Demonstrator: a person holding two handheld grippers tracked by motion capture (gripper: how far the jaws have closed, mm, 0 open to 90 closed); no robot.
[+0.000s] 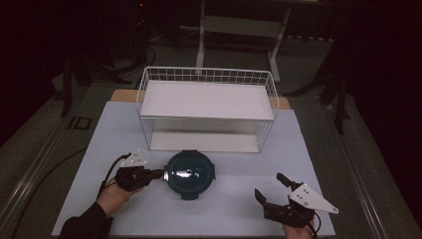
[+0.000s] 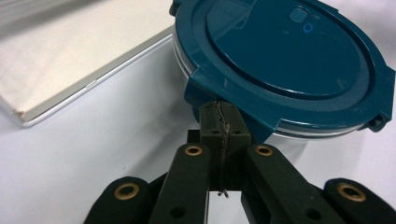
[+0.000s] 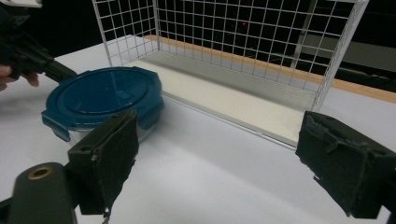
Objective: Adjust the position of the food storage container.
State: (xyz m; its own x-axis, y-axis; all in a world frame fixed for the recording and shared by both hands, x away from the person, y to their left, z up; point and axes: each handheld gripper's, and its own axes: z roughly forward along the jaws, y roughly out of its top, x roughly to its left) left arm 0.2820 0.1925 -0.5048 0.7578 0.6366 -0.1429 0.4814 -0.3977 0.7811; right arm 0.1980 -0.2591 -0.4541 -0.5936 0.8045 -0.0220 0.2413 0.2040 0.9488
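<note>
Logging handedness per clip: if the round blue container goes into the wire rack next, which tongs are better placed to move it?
Left, probably. The left tongs are at the container, jaws closed at one of its lid tabs. The right tongs hover open, apart from it. The wire rack stands just behind.

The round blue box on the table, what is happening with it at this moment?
A person works at a white table with a gripper in each hand. The left gripper has its jaws closed at a latch tab on the rim of the blue box, which sits lidded on the table in front of a white wire rack. The right gripper is open and apart from the box, holding nothing. Both rack shelves look bare.
</note>
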